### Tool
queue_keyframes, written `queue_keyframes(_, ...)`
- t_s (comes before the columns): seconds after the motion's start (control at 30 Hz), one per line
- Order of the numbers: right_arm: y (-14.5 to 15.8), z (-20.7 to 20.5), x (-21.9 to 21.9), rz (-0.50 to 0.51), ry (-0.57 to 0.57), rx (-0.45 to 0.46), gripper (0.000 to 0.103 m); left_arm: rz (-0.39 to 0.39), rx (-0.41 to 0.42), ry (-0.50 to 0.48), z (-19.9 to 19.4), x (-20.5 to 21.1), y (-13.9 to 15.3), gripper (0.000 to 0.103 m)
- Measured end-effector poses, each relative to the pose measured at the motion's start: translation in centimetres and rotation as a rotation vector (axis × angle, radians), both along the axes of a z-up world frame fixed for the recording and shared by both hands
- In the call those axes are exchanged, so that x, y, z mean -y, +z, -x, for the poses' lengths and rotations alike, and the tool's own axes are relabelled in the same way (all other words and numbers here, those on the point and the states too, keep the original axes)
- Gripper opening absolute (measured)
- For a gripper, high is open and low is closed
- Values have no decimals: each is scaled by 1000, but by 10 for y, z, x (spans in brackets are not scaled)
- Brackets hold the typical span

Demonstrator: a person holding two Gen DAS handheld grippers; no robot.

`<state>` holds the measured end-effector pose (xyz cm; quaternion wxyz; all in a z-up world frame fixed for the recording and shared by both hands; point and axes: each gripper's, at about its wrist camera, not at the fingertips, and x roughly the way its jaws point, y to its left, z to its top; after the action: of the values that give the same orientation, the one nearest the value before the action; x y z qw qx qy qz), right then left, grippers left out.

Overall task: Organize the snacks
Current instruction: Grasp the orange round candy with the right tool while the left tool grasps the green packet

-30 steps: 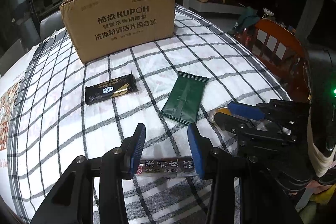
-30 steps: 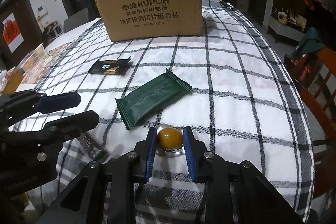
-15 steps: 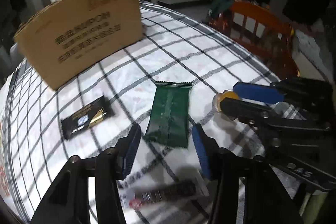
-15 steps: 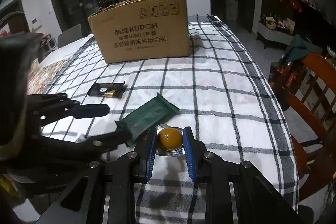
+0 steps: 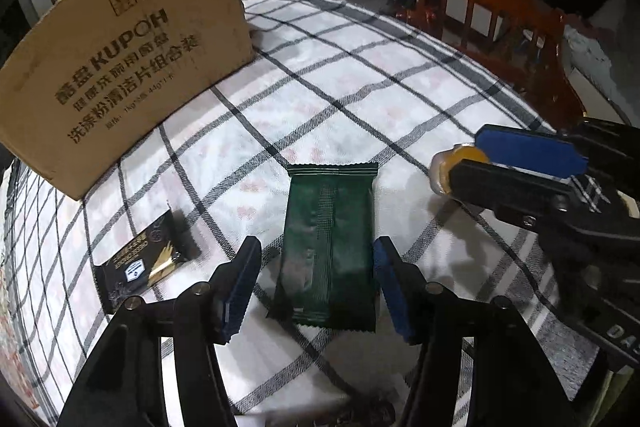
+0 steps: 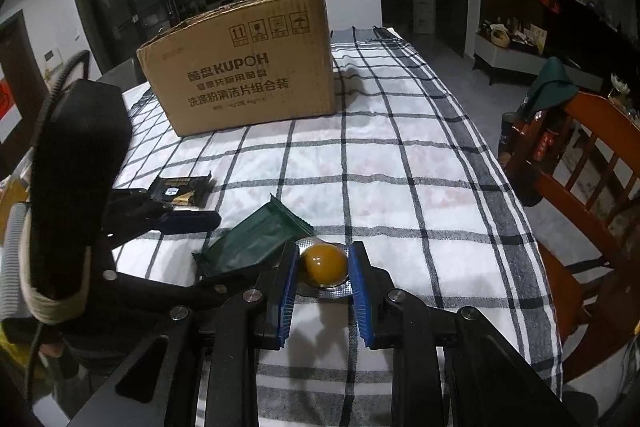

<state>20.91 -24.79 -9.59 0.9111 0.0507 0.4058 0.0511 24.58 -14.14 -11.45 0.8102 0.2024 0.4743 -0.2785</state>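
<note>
The left gripper has shifted from the striped snack strip to straddle the green packet, jaws opening, not touching it. On the checked tablecloth: one cardboard box toward the far edge, one green packet mid-table, one black packet. The right gripper is clamped on one orange jelly cup.

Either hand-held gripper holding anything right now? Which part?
Right hand-held gripper is shut on the orange blister-packed snack, pads on its two sides. Left hand-held gripper holds nothing: jaws opening, astride the green packet, not touching.
</note>
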Motion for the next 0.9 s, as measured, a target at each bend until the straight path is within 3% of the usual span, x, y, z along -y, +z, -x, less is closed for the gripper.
queue_keyframes(0.27,-1,1,2,-1,-6,3,27,9,9,12,-2,2,-2,57)
queue_keyframes(0.37,-1,2,2,-3,-7,5,27,54,-25,24,-3,-1,-2,47)
queue_keyframes(0.6,2,4,1,-3,-6,13,27,81,-8,39,3,-5,1,44)
queue_keyframes(0.9,11,6,1,-14,2,34,27,128,53,120,8,-19,26,44)
